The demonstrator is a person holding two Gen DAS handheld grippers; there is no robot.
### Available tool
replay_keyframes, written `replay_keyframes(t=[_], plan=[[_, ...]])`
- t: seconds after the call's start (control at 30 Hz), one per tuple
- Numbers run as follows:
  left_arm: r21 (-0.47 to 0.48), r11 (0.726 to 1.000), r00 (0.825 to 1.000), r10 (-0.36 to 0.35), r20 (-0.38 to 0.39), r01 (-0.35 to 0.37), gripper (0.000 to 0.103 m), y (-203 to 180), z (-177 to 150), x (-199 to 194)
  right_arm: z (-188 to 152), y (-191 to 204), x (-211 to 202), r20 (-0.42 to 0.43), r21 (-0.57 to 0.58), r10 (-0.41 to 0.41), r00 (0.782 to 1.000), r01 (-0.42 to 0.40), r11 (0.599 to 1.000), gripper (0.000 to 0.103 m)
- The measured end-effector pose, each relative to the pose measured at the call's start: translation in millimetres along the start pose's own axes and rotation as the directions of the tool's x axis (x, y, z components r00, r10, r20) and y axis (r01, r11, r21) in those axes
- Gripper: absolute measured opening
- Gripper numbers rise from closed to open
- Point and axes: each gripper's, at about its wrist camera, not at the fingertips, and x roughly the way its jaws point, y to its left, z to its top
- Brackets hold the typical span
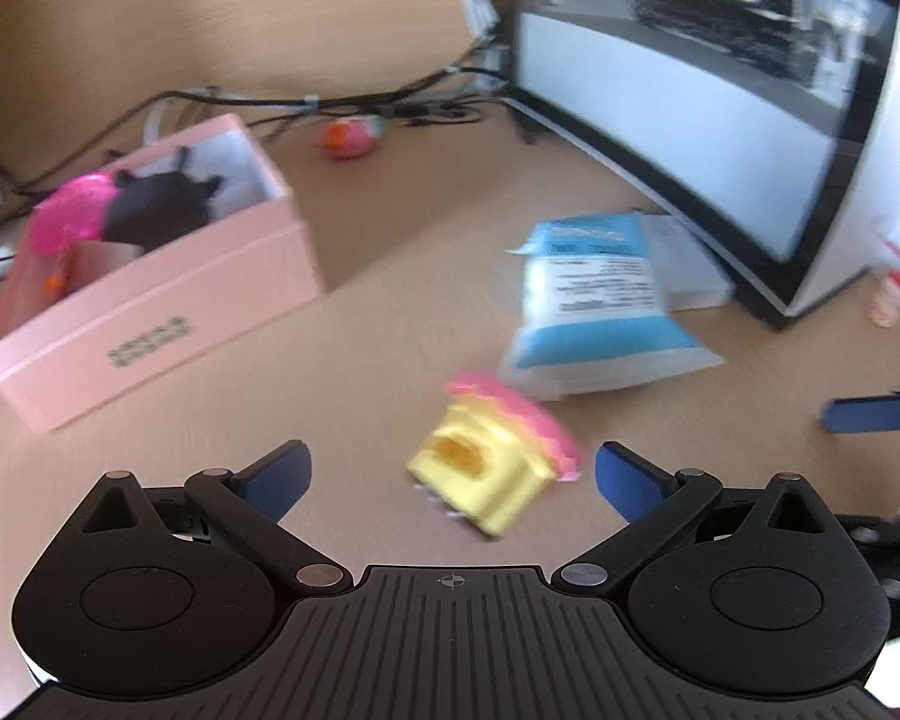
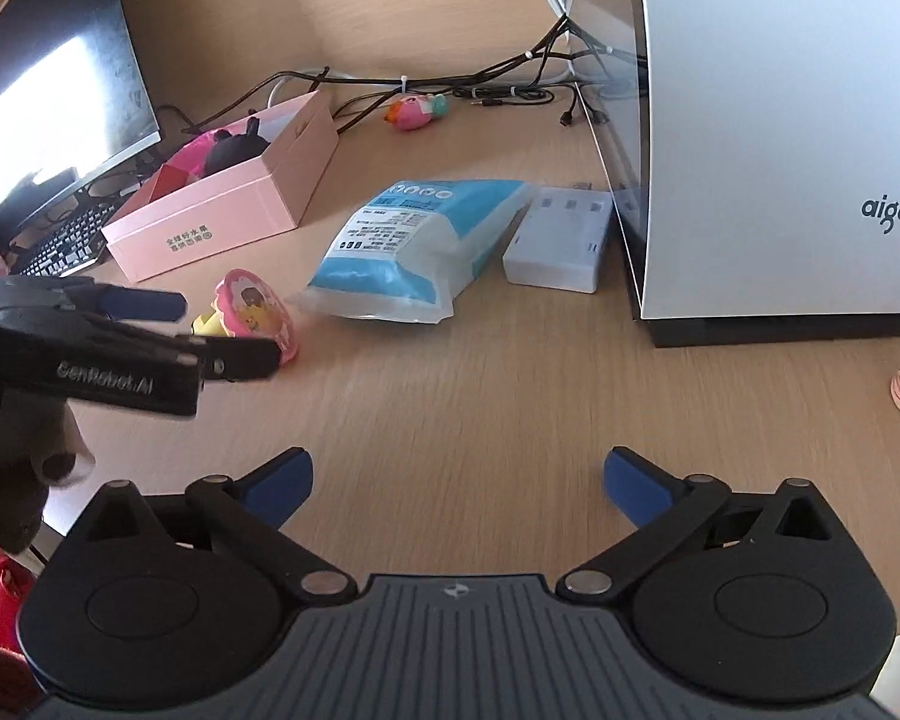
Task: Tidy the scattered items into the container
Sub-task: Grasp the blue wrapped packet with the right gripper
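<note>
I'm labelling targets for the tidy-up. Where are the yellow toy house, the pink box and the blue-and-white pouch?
yellow toy house (image 1: 480, 474): left wrist view, on its yellow front wall.
pink box (image 2: 222, 222): right wrist view, on its long front wall.
blue-and-white pouch (image 2: 402, 252): right wrist view, on its printed face.

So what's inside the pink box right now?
The pink box holds a black plush item and a bright pink item at its far end. The near wall hides the box's floor, so anything lower can't be seen.

Bright daylight; left wrist view motion-blurred, right wrist view sharp, both bowed at edges.
</note>
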Motion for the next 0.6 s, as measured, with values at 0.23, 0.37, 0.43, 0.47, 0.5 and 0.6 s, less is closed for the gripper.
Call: replay_keyframes(t=[0.23, 0.37, 0.43, 0.47, 0.5, 0.6], plan=[[-0.107, 0.973, 0.979, 0.202, -0.027, -0.203, 0.103, 60.1, -11.6, -13.1, -0.8, 2.6, -2.2, -0.005, 0.024, 0.008, 1.0, -0.008, 1.0, 0.103], [-0.246, 0.942, 0.974, 0.222, -0.049, -0.227, 0.103, 97.1, -20.6, -28.7, 5.9, 13.8, 0.3, -0.071, -0.025, 0.083, 0.994, -0.085, 0.996, 0.103], [-0.3, 0.93, 0.977, 0.209, -0.04, -0.211, 0.103, 108.2, -25.2, -40.8, 11.0, 25.3, -4.6, -0.064, -0.042, 0.117, 0.991, -0.12, 0.992, 0.103], [-0.318, 0.927, 0.979, 0.2, -0.03, -0.199, 0.103, 111.4, -27.8, -47.5, 13.9, 34.1, -9.5, -0.004, -0.072, 0.1, 0.995, -0.1, 0.992, 0.103], [-0.328, 0.926, 0.981, 0.192, -0.02, -0.188, 0.103, 113.5, -30.8, -54.4, 17.8, 44.3, -12.5, 0.068, -0.107, 0.046, 0.997, -0.039, 0.994, 0.103], [-0.329, 0.929, 0.984, 0.177, 0.002, -0.167, 0.103, 114.2, -41.1, -72.5, 36.9, 63.3, -0.8, 0.24, -0.101, -0.114, 0.964, 0.142, 0.985, 0.103]])
